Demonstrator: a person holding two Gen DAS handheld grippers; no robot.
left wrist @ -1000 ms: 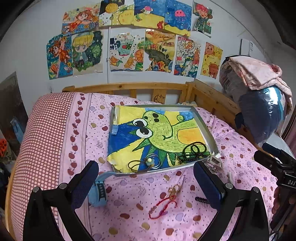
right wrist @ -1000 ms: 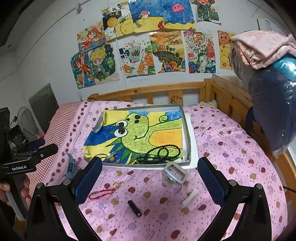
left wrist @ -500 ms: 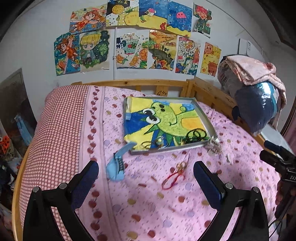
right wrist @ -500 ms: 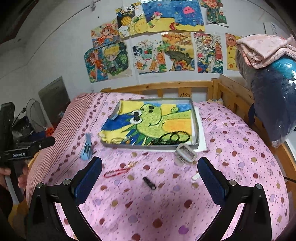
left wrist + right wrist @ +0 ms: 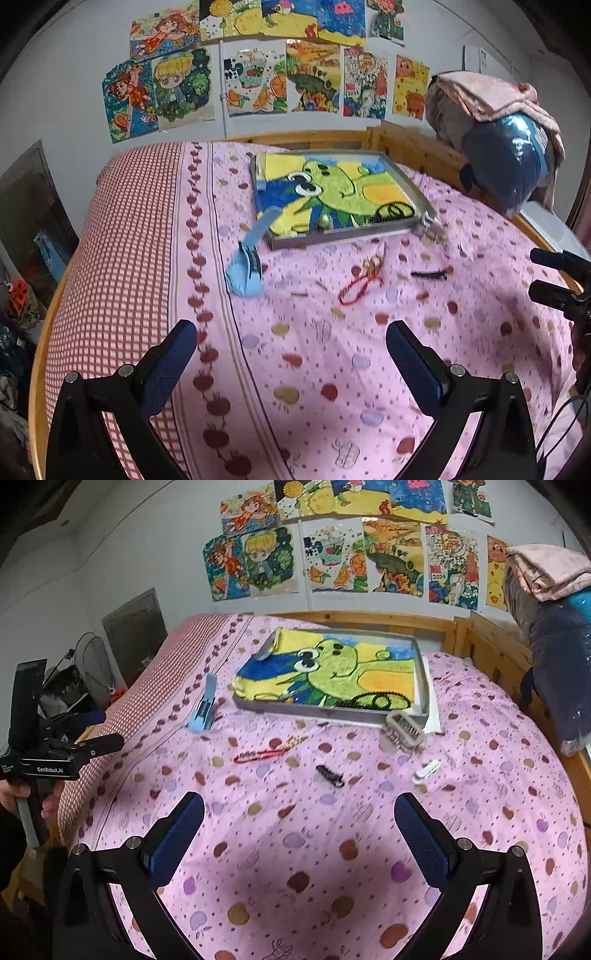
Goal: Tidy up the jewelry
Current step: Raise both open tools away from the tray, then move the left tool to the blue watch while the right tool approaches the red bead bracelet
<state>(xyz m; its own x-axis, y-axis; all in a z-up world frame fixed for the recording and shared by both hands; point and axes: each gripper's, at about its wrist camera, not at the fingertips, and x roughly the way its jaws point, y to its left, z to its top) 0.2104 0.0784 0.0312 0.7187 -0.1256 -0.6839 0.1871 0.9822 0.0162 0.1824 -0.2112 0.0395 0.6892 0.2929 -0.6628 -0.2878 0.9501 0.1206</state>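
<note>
We hold both tools low over the near end of the bed [image 5: 295,849], and neither has anything between its fingers. The left hand-held gripper [image 5: 291,354] stands wide open, its blue pads spread over the pink spotted bedspread. The right hand-held gripper [image 5: 299,827] is spread just as wide and grips nothing.

Just beyond our fingers the loose pieces lie scattered on the bedspread. A small black hair clip [image 5: 330,775] sits nearest, with a white clip [image 5: 427,770] to its right. A red cord bracelet [image 5: 258,755] with a gold charm lies to the left of the black clip. Past these, a beige comb-like clip [image 5: 402,731] rests against the front right corner of the tray. A light blue watch [image 5: 204,709] lies off to the left, its strap reaching toward the tray's near left corner.

Farther back sits the shallow metal tray [image 5: 325,710], lined with a bright cloth showing a green cartoon creature. A string of black beads [image 5: 373,700] is coiled in the tray's front right part. From the left wrist view we also see a small ring-like piece [image 5: 325,220] near the tray's front edge, too blurred to name.

Behind the bed stands a wooden headboard [image 5: 369,618], and children's drawings [image 5: 332,554] cover the wall.
</note>
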